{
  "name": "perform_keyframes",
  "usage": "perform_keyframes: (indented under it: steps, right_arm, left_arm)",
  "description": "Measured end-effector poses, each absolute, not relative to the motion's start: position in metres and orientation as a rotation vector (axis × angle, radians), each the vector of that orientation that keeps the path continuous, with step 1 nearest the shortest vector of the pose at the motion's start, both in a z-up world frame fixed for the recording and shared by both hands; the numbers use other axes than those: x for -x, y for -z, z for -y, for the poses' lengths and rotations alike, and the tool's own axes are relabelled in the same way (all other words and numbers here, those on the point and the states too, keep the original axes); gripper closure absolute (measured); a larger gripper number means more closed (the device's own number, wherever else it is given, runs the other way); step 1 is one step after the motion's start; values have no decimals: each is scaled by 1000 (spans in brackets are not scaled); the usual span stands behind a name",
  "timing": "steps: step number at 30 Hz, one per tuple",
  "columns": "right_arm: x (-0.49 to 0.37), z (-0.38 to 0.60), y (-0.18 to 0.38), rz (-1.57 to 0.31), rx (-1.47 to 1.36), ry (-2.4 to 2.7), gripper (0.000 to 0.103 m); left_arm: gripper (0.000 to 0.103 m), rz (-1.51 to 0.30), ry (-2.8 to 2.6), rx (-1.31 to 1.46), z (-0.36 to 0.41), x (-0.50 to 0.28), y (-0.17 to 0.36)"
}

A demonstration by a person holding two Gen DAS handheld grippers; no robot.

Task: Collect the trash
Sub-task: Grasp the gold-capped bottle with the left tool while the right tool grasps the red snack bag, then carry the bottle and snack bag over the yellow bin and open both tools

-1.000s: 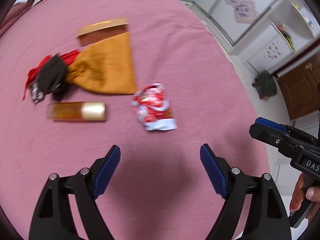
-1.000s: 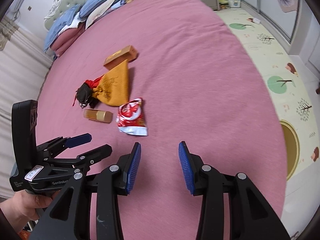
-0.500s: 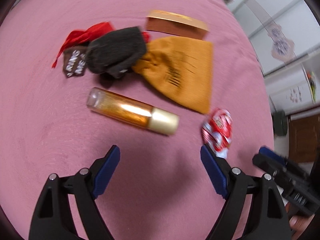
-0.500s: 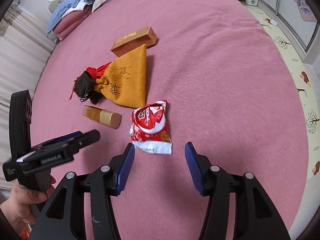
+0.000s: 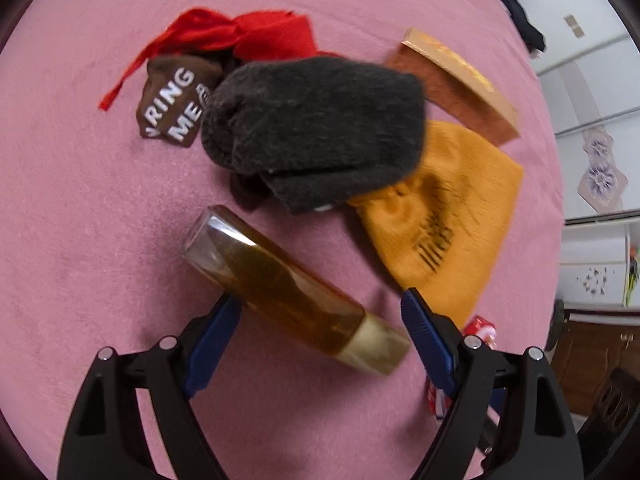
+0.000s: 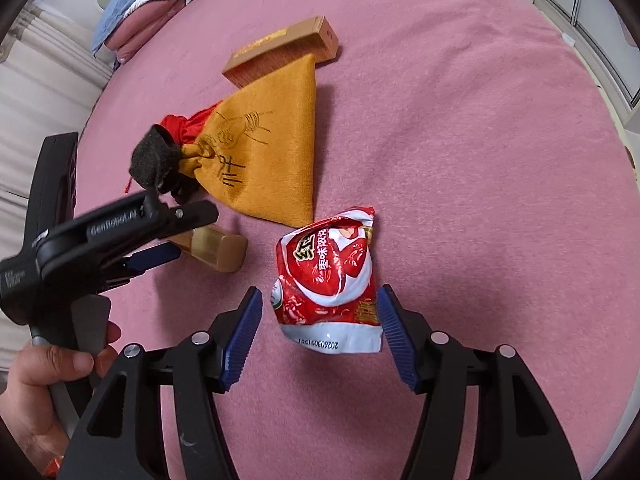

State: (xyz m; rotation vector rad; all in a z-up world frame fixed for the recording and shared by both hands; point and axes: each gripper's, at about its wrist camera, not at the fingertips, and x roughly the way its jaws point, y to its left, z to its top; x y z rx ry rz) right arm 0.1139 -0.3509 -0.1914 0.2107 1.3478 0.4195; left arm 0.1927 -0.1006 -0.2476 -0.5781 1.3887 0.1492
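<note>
I have both claws pointed down at the pink bed. My left claw stands wide, its blue pads either side of the amber bottle, which lies slantwise between them; the 9 o'clock pad looks to be just touching the glass, though blur makes that hard to call. My right claw is opening, with the red wrapper lying flat between its pads and clear of both. At 12 o'clock from the wrapper is the orange pouch, with a box beyond it. A dark sock lies at the pouch's 9 o'clock.
</note>
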Motion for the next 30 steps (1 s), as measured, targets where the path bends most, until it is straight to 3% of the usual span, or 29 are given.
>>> perform_keyframes:
  steps: [5, 11, 15, 19, 30]
  right_arm:
    - [-118, 348, 202, -1375, -205, -402, 44]
    - [-123, 342, 212, -1404, -175, -393, 46]
    - [-125, 347, 211, -1400, -215, -416, 58]
    - [-119, 352, 203, -1382, -214, -429, 63]
    - [-85, 375, 188, -1368, -293, -418, 66]
  left_arm:
    - [23, -1412, -187, 540, 109, -198, 256]
    - [45, -1399, -232, 477, 118, -192, 255]
    - [58, -1374, -233, 478, 112, -182, 250]
    - [63, -1379, -209, 467, 114, -173, 247]
    - [70, -1408, -80, 387, 133, -110, 231]
